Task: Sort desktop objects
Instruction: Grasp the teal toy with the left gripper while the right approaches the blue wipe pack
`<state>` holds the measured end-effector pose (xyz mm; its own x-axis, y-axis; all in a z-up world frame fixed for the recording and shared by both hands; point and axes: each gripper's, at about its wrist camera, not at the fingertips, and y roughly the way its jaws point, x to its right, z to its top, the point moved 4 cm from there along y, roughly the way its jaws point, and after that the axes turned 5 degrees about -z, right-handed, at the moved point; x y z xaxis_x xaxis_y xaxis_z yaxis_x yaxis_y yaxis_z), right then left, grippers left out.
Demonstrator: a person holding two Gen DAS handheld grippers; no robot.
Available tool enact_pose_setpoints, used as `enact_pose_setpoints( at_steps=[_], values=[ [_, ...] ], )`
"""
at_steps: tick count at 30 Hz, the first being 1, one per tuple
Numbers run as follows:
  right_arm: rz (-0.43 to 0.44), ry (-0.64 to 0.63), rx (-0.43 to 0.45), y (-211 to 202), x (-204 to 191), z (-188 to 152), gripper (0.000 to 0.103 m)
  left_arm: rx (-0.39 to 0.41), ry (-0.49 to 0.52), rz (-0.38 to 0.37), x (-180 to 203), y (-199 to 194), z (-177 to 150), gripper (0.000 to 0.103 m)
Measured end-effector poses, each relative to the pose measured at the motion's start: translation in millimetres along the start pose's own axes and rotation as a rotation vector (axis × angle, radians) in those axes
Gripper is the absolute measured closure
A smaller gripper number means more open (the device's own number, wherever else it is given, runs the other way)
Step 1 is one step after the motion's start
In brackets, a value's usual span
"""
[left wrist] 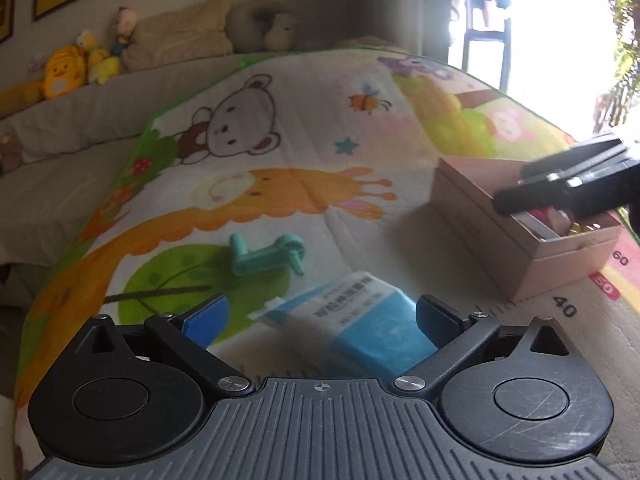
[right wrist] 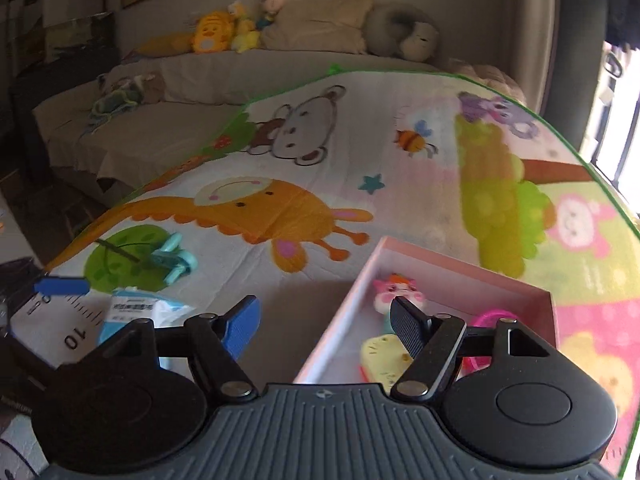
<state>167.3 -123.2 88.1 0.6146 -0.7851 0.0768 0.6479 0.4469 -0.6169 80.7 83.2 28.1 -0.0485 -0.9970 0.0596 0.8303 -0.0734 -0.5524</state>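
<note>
A blue packet [left wrist: 360,320] near the play mat's [left wrist: 320,120] front edge is framed by the spread, empty jaws of the left gripper [left wrist: 320,316]; closing on it comes next. The right gripper [right wrist: 324,324], jaws parted and empty, is held over the pink box [right wrist: 460,264].

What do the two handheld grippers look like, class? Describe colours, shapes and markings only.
Each has a grey ribbed body with a small crosshair mark, two round black housings, black linkage arms with silver screws, and blue ribbed pads. Left gripper; right gripper. No sleeves or cables show.
</note>
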Motion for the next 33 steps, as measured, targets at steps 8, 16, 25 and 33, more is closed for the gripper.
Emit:
enact_pose_setpoints(
  at_steps=[8, 16, 25, 33],
  values=[
    [0.184, -0.129, -0.069, 52, -98, -27, 0.020, 0.001, -0.094, 0.101, -49, 24, 22, 0.001],
    [0.219, -0.069, -0.135, 10, -66, -63, 0.072, -0.071, -0.026, 0.059, -26, 93, 28, 0.001],
    [0.082, -0.034, -0.072, -32, -33, -88, 0.037, -0.167, -0.109, 0.118, -35, 145, 37, 0.007],
    [0.138, 0.068, -0.034, 3, -62, -48, 0.005, -0.171, -0.079, 0.087, -31, 119, 29, 0.027]
  ],
)
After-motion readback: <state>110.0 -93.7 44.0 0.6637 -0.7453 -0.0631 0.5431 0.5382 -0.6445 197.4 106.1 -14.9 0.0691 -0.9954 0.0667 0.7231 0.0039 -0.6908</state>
